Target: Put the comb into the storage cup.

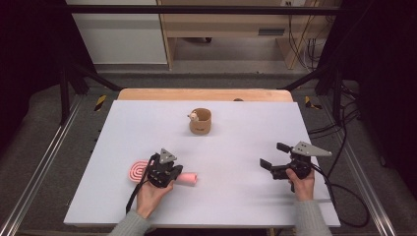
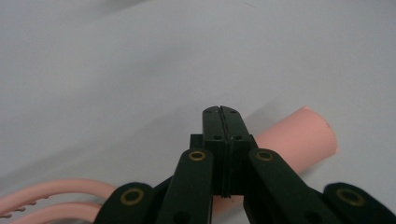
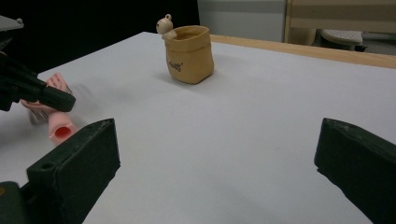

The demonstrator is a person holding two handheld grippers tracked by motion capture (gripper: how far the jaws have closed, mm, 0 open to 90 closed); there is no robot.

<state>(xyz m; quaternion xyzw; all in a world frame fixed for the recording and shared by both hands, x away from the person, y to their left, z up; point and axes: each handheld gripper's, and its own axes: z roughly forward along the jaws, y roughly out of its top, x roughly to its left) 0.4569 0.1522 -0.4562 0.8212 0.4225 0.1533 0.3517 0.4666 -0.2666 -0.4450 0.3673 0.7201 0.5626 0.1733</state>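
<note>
- Left black two-jaw tool [image 1: 163,172]: held in the left hand [image 1: 150,195], low over the bench; jaws pressed flat together, nothing between the tips.
- Right black two-jaw tool [image 1: 272,156]: held in the right hand [image 1: 301,183], pointing toward the left; jaws spread wide, empty.
- Forearms: grey sleeves, entering from the near edge.

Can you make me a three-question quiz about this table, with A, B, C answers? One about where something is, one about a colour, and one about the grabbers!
1. Where is the tan cup?
A. far middle of the table
B. beside the right gripper
C. on the floor

2. What colour is the handle under the left gripper?
A. green
B. pink
C. blue

3. How do the right gripper's jaws stand?
A. wide open
B. shut tight
C. shut on the cup

Answers: A, the cup stands far from both hands; B, the left gripper view shows a pink tube; A, the jaws stand far apart with bare table between.
</note>
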